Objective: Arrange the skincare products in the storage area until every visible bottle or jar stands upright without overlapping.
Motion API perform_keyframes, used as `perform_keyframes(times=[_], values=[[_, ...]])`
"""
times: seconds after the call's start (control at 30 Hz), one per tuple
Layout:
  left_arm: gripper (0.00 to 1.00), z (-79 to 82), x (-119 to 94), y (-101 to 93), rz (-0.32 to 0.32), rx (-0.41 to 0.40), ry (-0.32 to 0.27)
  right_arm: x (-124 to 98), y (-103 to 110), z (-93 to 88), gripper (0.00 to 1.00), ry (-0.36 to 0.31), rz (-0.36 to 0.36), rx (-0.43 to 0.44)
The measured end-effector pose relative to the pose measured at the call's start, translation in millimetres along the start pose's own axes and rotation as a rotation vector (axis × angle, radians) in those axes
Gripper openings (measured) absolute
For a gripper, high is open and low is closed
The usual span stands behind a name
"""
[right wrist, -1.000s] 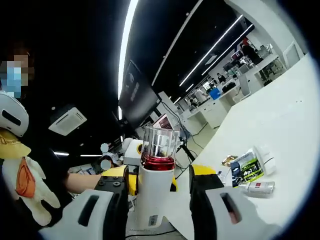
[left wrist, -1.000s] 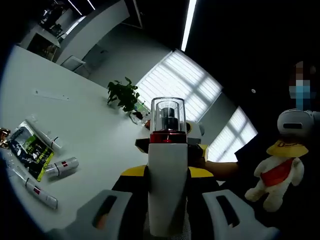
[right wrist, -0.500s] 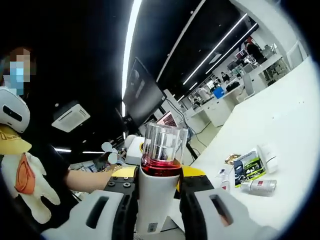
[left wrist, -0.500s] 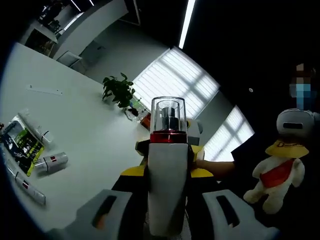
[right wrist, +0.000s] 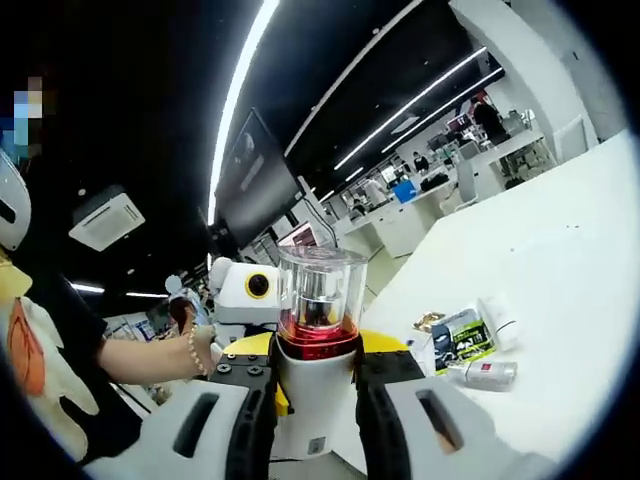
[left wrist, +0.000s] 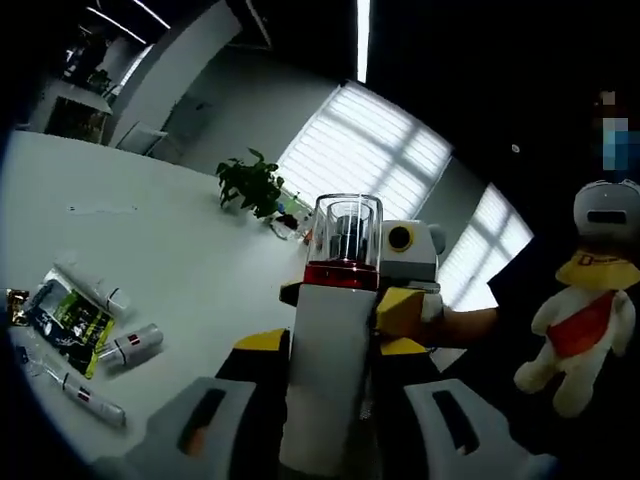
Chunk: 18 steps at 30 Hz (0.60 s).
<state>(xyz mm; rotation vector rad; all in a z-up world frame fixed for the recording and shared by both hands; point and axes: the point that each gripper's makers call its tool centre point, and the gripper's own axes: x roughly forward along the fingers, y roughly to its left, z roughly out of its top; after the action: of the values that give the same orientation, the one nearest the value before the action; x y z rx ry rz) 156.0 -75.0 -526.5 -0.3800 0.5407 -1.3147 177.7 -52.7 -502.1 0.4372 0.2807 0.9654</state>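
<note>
A white bottle [left wrist: 328,385] with a red band and a clear cap stands upright between the jaws of my left gripper [left wrist: 331,346], which is shut on it. The same bottle [right wrist: 313,385] sits in my right gripper [right wrist: 316,350], whose jaws press both its sides. Each gripper faces the other across the bottle: the right one [left wrist: 405,290] shows behind it, and the left one [right wrist: 245,290] with a hand [right wrist: 196,350] shows in the right gripper view. On the white table [left wrist: 190,270] lie a green sachet [left wrist: 66,320], a small tube [left wrist: 131,344] and a long tube [left wrist: 82,396].
A potted plant [left wrist: 254,185] stands at the table's far edge. A plush toy [left wrist: 590,305] hangs on a person at the right. In the right gripper view the sachet [right wrist: 460,338] and small tube [right wrist: 489,372] lie on the table [right wrist: 560,260].
The right gripper's jaws have narrowed from a loose gap to tight against the bottle. Both views have shifted with the hands; the left gripper has kept its hold.
</note>
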Motion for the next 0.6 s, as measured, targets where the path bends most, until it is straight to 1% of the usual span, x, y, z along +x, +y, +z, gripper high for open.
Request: perform_keyframes(times=[0.03,0.07,0.1,0.17,0.2,0.27,0.33,0.43,0.5,0.53,0.57,0.6], values=[[0.31,0.6,-0.7,3.0,0.025,0.011,-0.001,-0.2,-1.4,0.1,0.28,0.002,-0.012,-0.004],[0.31,0.7,-0.7,6.1,0.065,0.035,0.003,-1.0,-5.2,-0.3,0.28,0.009,-0.035,-0.012],[0.31,0.8,-0.9,8.5,0.09,0.062,0.007,-1.4,-7.7,-1.3,0.28,0.018,-0.052,-0.026],[0.31,-1.3,-0.3,14.4,0.166,0.11,0.026,-2.5,-13.9,-3.5,0.28,0.034,-0.094,-0.059],[0.31,-1.8,0.4,15.9,0.192,0.133,0.032,-2.5,-15.4,-4.8,0.28,0.041,-0.112,-0.073],[0.3,-3.3,1.2,19.7,0.247,0.163,0.047,-2.0,-19.4,-6.4,0.28,0.052,-0.141,-0.093],[0.3,-2.5,2.2,24.3,0.312,0.189,0.047,-0.2,-22.7,-6.6,0.28,0.059,-0.178,-0.118],[0.29,-2.2,4.3,28.5,0.392,0.228,0.054,1.9,-28.9,-6.7,0.28,0.07,-0.23,-0.143],[0.29,0.6,5.4,34.0,0.455,0.248,0.043,3.7,-28.6,-4.4,0.28,0.061,-0.259,-0.157],[0.29,0.5,6.1,35.0,0.472,0.25,0.043,3.1,-30.6,-3.3,0.28,0.058,-0.28,-0.166],[0.29,2.5,7.7,37.4,0.5,0.262,0.029,3.2,-29.4,-2.8,0.28,0.052,-0.288,-0.156],[0.29,3.8,8.1,38.7,0.518,0.268,0.024,3.1,-30.9,-1.9,0.28,0.047,-0.303,-0.164]])
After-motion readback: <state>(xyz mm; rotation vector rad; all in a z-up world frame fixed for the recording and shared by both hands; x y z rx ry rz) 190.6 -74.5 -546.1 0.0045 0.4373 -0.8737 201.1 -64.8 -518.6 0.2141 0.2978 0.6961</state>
